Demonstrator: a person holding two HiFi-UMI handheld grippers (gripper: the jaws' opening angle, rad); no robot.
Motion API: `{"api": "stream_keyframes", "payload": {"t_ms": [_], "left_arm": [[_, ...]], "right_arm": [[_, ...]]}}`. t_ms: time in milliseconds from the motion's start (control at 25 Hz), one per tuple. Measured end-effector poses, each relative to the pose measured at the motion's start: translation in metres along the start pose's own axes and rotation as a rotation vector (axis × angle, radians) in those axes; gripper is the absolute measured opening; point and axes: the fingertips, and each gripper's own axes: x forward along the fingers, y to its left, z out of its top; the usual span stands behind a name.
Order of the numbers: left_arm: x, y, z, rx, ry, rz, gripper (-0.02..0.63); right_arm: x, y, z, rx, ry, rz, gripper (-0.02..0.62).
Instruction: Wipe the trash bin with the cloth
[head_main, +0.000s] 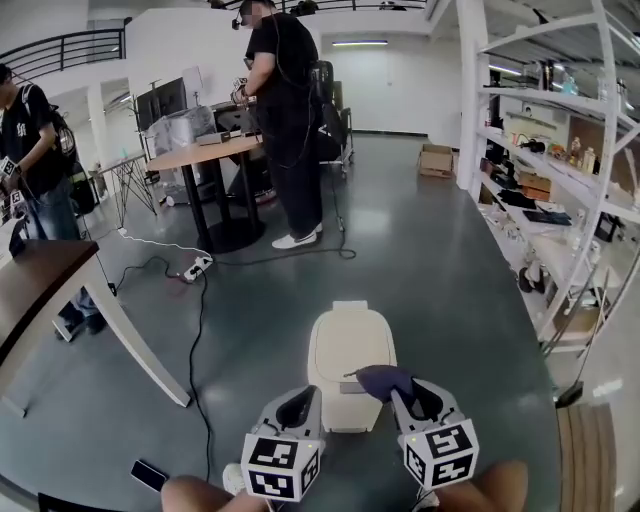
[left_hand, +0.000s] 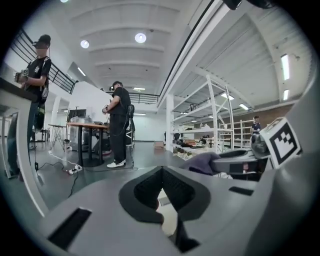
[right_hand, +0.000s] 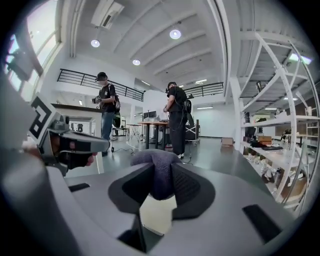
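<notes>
A cream trash bin (head_main: 345, 360) with its lid down stands on the grey floor right in front of me. My right gripper (head_main: 400, 392) hovers over the bin's near right corner, shut on a bunched purple cloth (head_main: 383, 381). In the right gripper view the cloth (right_hand: 159, 170) bulges out between the jaws, with the bin's lid (right_hand: 157, 212) below. My left gripper (head_main: 305, 392) hangs at the bin's near left side, shut with nothing in it. Its own view shows the jaws meeting at the tips of the left gripper (left_hand: 161, 172), above the bin (left_hand: 169, 215).
A brown table (head_main: 40, 275) stands at the left, with a power strip (head_main: 197, 267) and cables on the floor. A person (head_main: 285, 120) stands at a round table behind the bin. White shelving (head_main: 560, 200) lines the right side. A phone (head_main: 150, 474) lies near my left foot.
</notes>
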Motion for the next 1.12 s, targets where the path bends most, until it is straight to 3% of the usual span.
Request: {"api": "stream_keyframes", "payload": {"t_ms": [120,360,1120], "left_arm": [[0.004,0.0,-0.02,-0.043,0.058,-0.01,0.0],[0.003,0.016,-0.01,-0.112,0.028,-0.004,0.0],[0.005,0.005,-0.02,-0.025,0.039,0.003,0.0]], "right_arm": [[-0.008,-0.003,-0.005,-0.038,-0.004,-0.028,0.094],[-0.009,-0.004,-0.014,0.003,-0.019,-0.062,0.094],[-0.013,-0.003,-0.006,0.032,-0.068,-0.079,0.094]]}}
